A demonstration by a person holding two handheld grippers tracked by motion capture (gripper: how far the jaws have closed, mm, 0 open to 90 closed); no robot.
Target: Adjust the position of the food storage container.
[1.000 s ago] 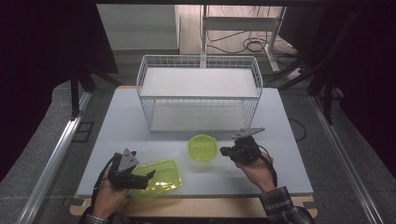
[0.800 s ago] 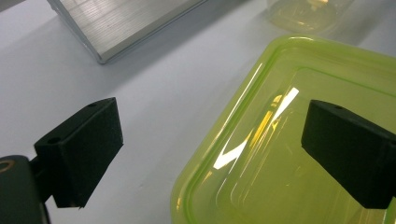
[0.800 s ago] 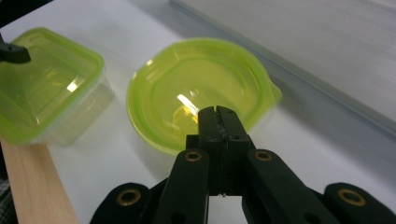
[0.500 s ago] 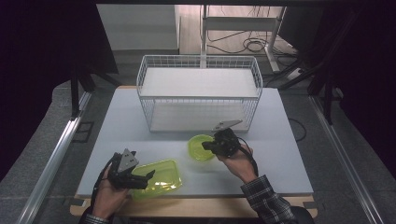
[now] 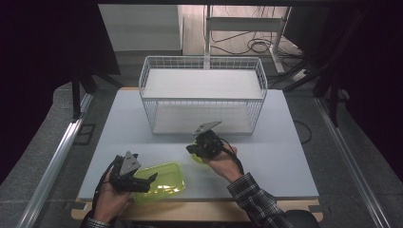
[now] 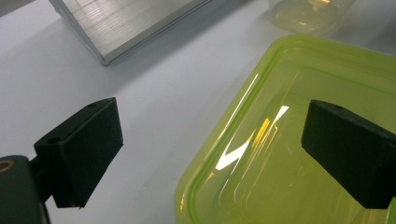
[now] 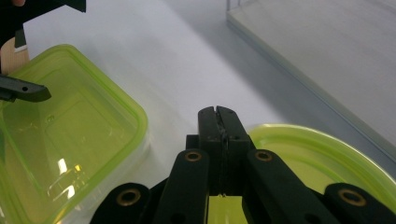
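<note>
**Right tongs shut at round bowl; left tongs apart at box rim**

While the left tongs (image 5: 151, 178) sit at approx. 7 o'clock on the tabletop (image 5: 294, 156), their jaws stand apart, one each side of the near rim of the green rectangular container (image 5: 164, 180), not pressing on it. Left gripper view: one jaw over bare tabletop, the other over the container's inside; container (image 6: 299, 154) looks empty, translucent, resting flat.

Right tongs (image 5: 192, 148) are at approx. 6 o'clock, just right of centre, jaws pressed together. Right gripper view confirms: tips (image 7: 219, 122) closed flush, nothing visible between them at the tips. They lie at the rim of the round green bowl (image 7: 322, 158); contact w/ the rim cannot be told. In high view the bowl (image 5: 199, 159) is mostly covered by the right hand (image 5: 219, 164).

Bowl sits just right of the container, apart from it. White wire basket (image 5: 202, 97) stands at 12 o'clock, well apart from both.
</note>
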